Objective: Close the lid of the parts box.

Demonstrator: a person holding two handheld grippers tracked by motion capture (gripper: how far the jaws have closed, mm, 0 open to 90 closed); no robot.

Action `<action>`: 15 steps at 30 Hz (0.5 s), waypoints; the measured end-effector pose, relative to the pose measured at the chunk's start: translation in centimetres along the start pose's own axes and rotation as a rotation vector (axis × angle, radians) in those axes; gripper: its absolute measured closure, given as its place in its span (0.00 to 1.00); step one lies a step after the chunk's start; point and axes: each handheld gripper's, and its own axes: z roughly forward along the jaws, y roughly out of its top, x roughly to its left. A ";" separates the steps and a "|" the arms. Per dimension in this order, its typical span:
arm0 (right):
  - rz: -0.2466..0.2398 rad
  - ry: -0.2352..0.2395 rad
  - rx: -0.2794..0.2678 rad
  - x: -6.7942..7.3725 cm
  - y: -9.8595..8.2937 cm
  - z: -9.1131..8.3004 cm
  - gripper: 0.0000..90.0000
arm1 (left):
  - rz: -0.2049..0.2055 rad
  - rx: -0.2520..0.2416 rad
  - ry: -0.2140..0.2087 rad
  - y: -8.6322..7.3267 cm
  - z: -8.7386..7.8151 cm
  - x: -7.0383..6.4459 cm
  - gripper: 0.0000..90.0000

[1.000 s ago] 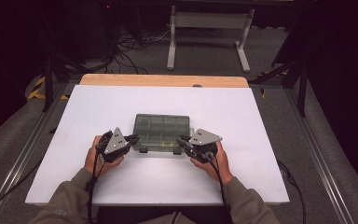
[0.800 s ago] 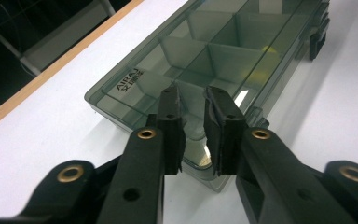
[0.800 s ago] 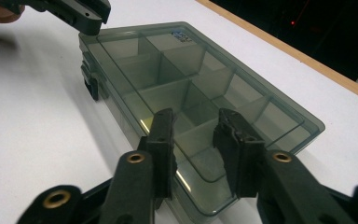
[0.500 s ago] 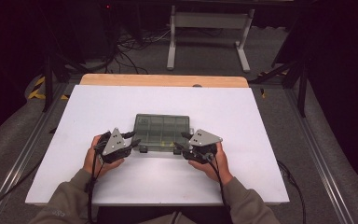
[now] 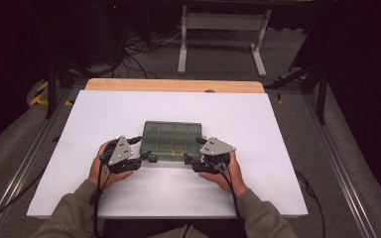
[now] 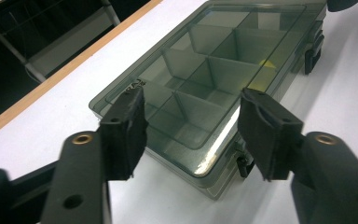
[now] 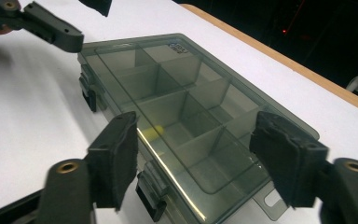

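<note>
A smoky, see-through compartment box (image 5: pixel 172 140) lies shut in the middle of the white table (image 5: pixel 258 124). Its lid (image 6: pixel 205 79) shows dividers beneath, and a small yellow thing (image 7: pixel 151 133) sits in one cell. Black latches (image 7: pixel 89 93) line the front wall. My left gripper (image 5: pixel 146 148) is at the box's front left corner, open, with the corner between its jaws (image 6: pixel 191 135) but not pinched. My right gripper (image 5: pixel 192 149) is open at the front right corner, its jaws spread over that end of the box (image 7: pixel 198 158).
The table's wooden far edge (image 5: pixel 173 85) runs behind the box. Beyond it are a metal stand (image 5: pixel 221 29) and cables on a dark floor. Metal rails (image 5: pixel 327 163) flank the table. White surface lies free on all sides of the box.
Hardly anything: both hands shift slightly at the box's front corners, and the box stays where it was.
</note>
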 end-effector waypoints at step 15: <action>0.043 -0.008 -0.022 0.0 0.1 0.0 0.16 | -0.047 -0.027 -0.016 0.1 0.0 -0.1 0.12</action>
